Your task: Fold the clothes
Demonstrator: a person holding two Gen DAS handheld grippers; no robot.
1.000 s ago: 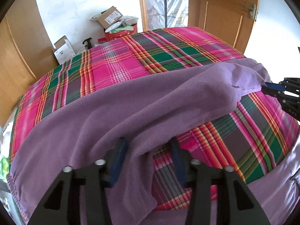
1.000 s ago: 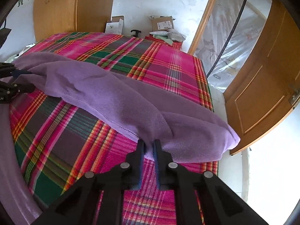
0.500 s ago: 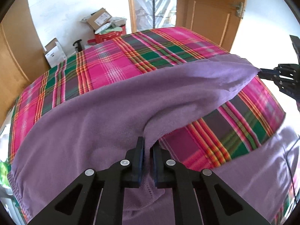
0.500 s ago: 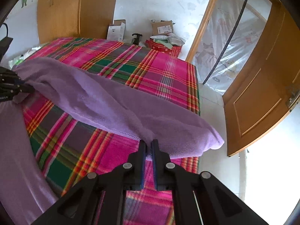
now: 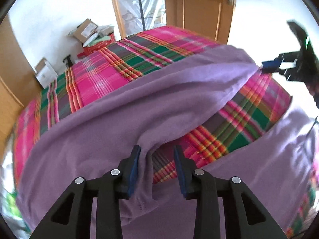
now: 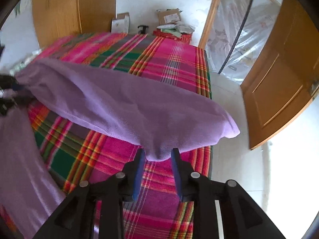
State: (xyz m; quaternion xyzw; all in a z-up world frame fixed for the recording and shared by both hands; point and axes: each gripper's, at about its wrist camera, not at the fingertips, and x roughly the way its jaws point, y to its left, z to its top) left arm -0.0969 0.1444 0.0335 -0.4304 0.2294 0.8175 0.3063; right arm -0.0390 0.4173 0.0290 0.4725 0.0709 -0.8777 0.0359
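Bed: a plaid bedspread point(image 5: 139, 59) in pink, green and orange covers the whole bed; its far edge faces a white wall.
Garment: a purple fleece garment point(image 5: 139, 103) stretches across the near half of the bed, its folded part raised above the plaid, the rest draped over the near edge.
Left gripper point(image 5: 157, 167): jaws parted wide; a fold of the fleece lies between them against the left pad, not pinched.
Right gripper point(image 6: 156, 169): jaws apart; a lobe of the fleece point(image 6: 155, 151) hangs down between the fingertips, not clamped.
Far wall: cardboard boxes point(image 6: 169, 16) and a red container point(image 6: 175, 35) stand on the floor beyond the bed's far edge.
Room: a wooden door point(image 6: 279, 75) hangs open off the bed's right edge, beside a doorway covered in clear plastic sheeting point(image 6: 239, 23); a wooden wardrobe point(image 6: 73, 10) stands by the far left corner.
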